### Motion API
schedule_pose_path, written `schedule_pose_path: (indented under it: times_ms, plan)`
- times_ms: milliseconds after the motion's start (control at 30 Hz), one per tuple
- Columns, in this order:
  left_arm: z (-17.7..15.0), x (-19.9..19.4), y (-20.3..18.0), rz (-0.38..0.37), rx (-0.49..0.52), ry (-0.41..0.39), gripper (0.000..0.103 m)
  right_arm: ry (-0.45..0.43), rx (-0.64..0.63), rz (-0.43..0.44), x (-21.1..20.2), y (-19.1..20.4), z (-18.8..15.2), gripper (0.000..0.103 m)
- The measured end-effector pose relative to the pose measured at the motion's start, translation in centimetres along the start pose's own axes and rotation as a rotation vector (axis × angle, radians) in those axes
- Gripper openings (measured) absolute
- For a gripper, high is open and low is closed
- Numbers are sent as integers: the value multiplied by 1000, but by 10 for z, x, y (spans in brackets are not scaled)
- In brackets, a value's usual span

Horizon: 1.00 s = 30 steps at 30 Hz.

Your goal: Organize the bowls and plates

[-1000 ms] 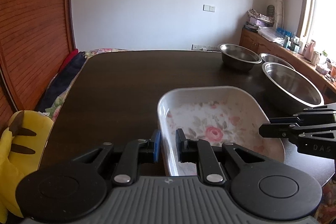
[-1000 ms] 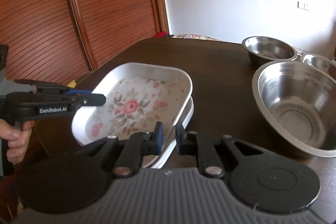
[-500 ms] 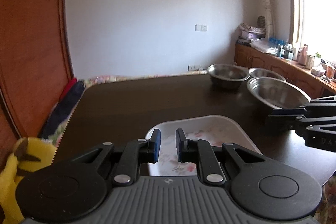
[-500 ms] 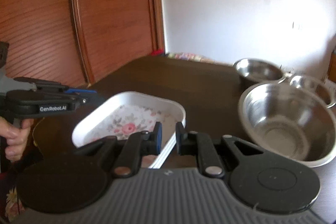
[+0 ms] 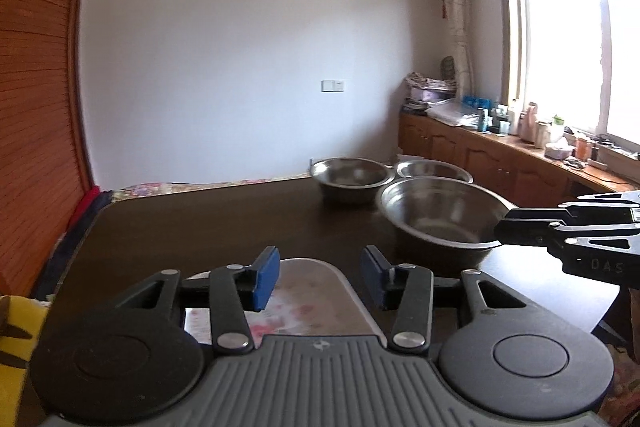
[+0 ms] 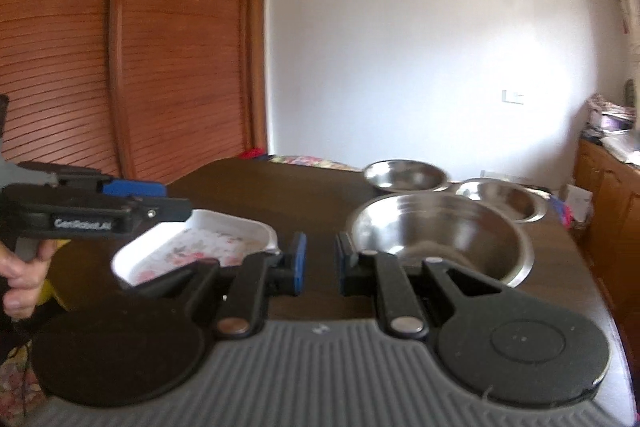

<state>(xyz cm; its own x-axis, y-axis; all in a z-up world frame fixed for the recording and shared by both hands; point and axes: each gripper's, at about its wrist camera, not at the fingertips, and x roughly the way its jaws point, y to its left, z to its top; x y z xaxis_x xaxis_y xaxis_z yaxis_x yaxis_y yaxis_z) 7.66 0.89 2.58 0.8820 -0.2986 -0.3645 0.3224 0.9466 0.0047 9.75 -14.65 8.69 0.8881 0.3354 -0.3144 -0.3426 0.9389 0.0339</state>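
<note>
A white floral rectangular plate [image 6: 192,249] lies on the dark table near its front edge; in the left wrist view [image 5: 308,291] it sits just below and between the fingers. My left gripper [image 5: 319,277] is open and empty above the plate. My right gripper [image 6: 319,263] is open and empty, between the plate and a large steel bowl [image 6: 440,235]. Two smaller steel bowls [image 6: 404,175] [image 6: 504,197] stand behind it. The large bowl also shows in the left wrist view [image 5: 440,215].
The dark table [image 5: 208,223] stretches back to the wall. A wooden sideboard [image 5: 500,159] with clutter runs along the right under the window. Slatted wooden doors [image 6: 140,67] stand left. A yellow object [image 5: 16,339] lies beside the table's left edge.
Both grippers have let go of the floral plates, opened and pulled back and up. The plates now rest stacked on the table.
</note>
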Motion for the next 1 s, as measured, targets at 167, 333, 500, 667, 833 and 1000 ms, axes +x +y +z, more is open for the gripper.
schedule_pose_path:
  times_ms: [167, 333, 500, 667, 833, 1000]
  plan:
    - [0, 11, -18, -30, -2, 0, 89, -1, 3, -69, -8, -21, -7, 17]
    - [3, 24, -33, -43, 12, -9, 96, -22, 25, -112, -17, -38, -14, 43]
    - [4, 32, -45, -58, -2, -17, 102, -33, 25, -155, -23, -52, -21, 64]
    - [4, 34, -58, -69, 6, -27, 103, -56, 27, -171, -30, -65, -26, 103]
    - [8, 37, -66, -75, 20, -35, 103, -71, 34, -167, -32, -75, -29, 103]
    - [14, 49, -68, -76, 37, -26, 103, -71, 40, -172, -26, -85, -28, 103]
